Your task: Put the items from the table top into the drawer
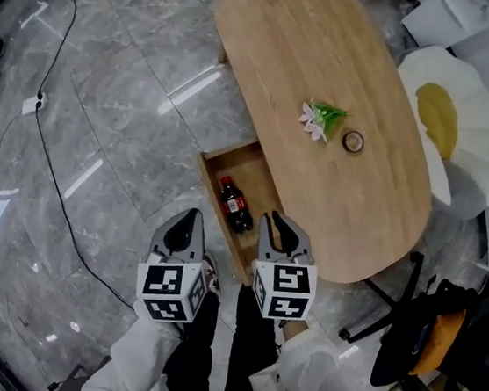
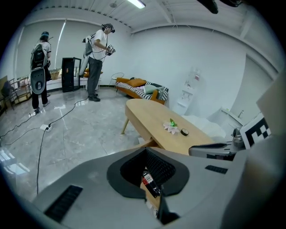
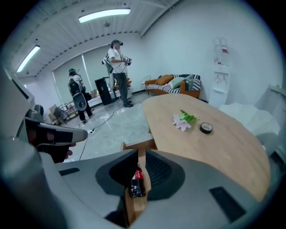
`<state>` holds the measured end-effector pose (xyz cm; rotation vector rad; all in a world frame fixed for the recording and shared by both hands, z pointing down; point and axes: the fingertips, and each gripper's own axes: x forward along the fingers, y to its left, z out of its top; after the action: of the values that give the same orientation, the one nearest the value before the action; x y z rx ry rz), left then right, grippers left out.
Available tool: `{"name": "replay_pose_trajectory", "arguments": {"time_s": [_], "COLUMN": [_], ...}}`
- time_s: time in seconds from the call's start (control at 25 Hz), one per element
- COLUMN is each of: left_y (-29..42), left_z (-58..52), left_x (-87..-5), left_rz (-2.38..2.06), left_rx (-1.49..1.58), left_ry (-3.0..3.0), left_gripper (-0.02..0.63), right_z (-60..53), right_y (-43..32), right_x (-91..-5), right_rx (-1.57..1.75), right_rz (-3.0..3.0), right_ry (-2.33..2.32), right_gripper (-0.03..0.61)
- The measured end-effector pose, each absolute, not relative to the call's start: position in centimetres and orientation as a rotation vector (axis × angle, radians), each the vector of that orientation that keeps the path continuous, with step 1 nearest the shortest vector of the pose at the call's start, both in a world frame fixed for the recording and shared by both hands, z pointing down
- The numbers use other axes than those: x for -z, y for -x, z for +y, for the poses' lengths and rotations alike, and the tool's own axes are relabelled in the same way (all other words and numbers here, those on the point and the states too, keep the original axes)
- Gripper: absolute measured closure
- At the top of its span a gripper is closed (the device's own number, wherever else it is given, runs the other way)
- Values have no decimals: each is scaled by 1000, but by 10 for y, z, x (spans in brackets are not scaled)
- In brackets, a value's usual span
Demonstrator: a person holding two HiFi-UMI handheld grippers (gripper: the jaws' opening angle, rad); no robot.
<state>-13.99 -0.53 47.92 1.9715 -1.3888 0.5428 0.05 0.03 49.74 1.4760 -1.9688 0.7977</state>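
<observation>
floor: grey marble tiles gleaming under reflections | walls: running plain white | ceiling lights: strips glowing | sofa: orange, sitting against far wall, carrying striped cushions | cabinet: black, standing beside two people | tabletop: oval wood | seat: white, flower-shaped, sitting just beside tabletop

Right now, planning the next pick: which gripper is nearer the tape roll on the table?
Right. The right gripper hovers by the table edge, nearest the tape roll; the left gripper is farther, across the open drawer.
</observation>
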Motion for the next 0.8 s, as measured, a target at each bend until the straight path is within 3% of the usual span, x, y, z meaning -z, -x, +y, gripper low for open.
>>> {"name": "replay_pose_trajectory", "arguments": {"time_s": [0.24,0.8], "left_y": [125,84], "left_z": [3,1], "left_x": [-453,-441], "left_rz": [-1364,-1287], "left_rx": [-541,-575], "left_ry": [-2005,-2069], "left_gripper": [620,620], "right_z": [10,25], "right_y": [-32,-73], "right_x": [-453,-434], "right_rx": [-773,-838], "right_rz": [-1943,-1876], "right_ry": [-1667,-1777], "right_gripper": [515,517]}}
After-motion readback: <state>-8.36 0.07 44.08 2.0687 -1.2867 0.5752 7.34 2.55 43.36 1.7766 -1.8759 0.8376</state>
